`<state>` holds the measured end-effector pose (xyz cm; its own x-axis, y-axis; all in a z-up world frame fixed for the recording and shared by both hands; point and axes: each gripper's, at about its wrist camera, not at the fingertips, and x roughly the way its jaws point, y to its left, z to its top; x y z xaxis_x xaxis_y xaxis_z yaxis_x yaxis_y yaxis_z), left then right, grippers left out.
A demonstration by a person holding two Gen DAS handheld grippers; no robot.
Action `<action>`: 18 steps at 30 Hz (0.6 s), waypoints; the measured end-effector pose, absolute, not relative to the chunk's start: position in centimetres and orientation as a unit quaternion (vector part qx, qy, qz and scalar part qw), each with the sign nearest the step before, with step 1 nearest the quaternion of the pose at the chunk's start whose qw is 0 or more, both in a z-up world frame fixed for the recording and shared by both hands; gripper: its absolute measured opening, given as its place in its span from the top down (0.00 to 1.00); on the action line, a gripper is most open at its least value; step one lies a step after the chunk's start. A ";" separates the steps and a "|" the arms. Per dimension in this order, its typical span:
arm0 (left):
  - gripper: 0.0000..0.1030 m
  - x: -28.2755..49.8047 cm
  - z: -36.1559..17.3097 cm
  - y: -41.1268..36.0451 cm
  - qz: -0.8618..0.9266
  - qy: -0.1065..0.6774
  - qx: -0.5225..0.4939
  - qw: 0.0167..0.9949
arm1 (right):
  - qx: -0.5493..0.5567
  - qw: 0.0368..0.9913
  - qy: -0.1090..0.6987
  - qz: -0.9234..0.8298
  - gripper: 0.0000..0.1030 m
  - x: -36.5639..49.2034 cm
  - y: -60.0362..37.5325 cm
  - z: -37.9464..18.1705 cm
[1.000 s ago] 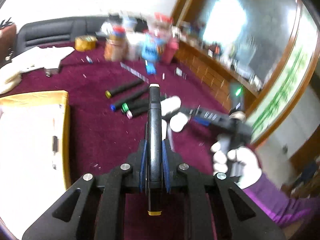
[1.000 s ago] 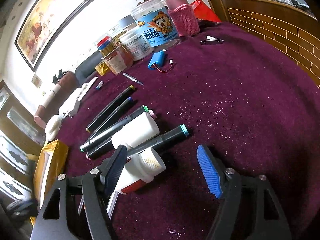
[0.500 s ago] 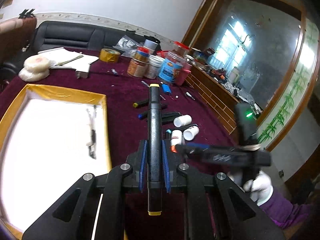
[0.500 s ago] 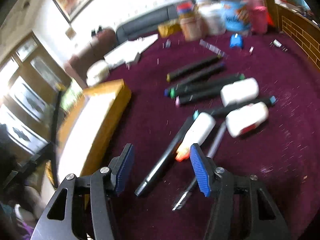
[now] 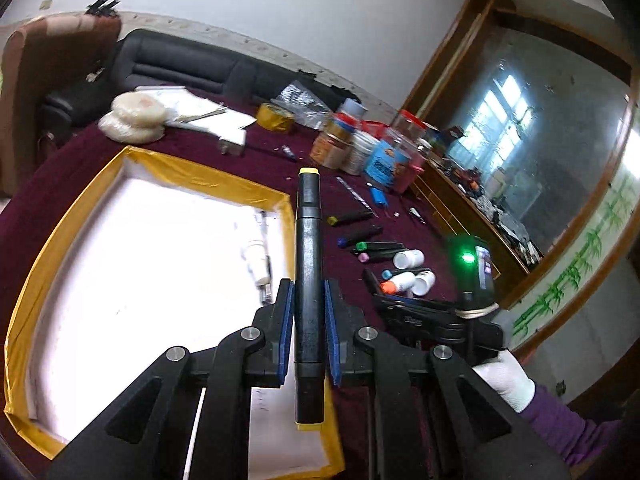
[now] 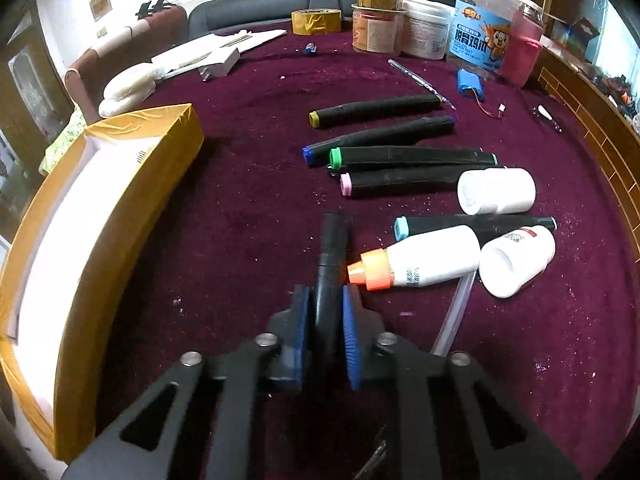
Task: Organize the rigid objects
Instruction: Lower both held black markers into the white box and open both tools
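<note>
Above the yellow-edged tray (image 5: 152, 164), the left gripper (image 5: 309, 320) clamps a yellow-capped marker (image 5: 308, 264). Right of the tray on the tabletop (image 6: 248, 208), the right gripper (image 6: 325, 320) is closed on a black marker (image 6: 332, 248); its rear end is hidden between the pads.
</note>
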<state>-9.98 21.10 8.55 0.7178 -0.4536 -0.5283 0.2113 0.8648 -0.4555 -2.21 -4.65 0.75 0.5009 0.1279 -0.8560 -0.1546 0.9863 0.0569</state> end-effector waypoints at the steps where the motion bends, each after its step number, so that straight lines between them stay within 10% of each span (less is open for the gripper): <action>1: 0.88 -9.9 8.3 21.4 -0.178 0.330 -0.190 0.907 | 0.002 0.864 0.496 0.089 0.87 -2.2 -5.2 0.8; 18: 0.88 -3.5 6.3 25.4 -0.124 0.407 -0.201 0.883 | 0.175 0.788 0.508 0.301 0.87 0.1 0.1 6.7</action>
<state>-3.53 25.36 6.34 0.6386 -0.3817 -0.6682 0.0548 0.8887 -0.4552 0.07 0.06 6.66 0.3022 0.6515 -0.6959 -0.2965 0.7580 0.5810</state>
